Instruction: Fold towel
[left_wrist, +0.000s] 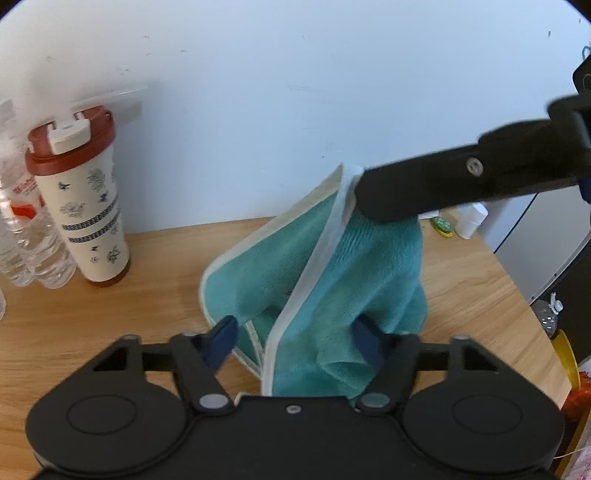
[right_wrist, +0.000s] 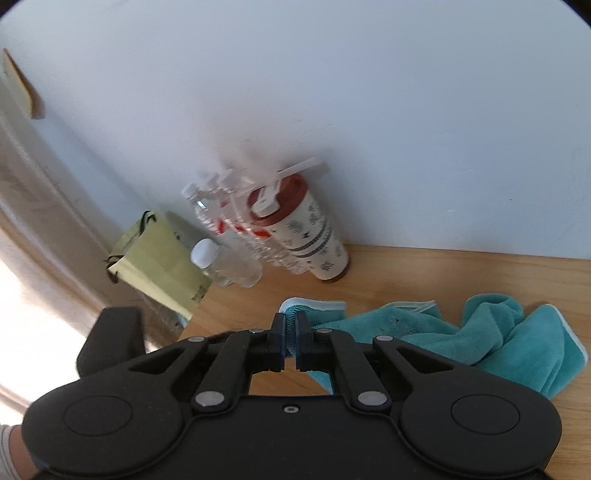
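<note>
A teal towel with a pale border hangs bunched above the wooden table. My left gripper is open, its blue fingertips spread on either side of the hanging cloth. My right gripper reaches in from the right and pinches the towel's upper edge, holding it up. In the right wrist view my right gripper is shut on a fold of the towel, and the rest trails crumpled on the table to the right.
A cream tumbler with a red lid and clear water bottles stand by the white wall at the left. A green paper bag sits past the table's left end. Small bottles stand at the far right.
</note>
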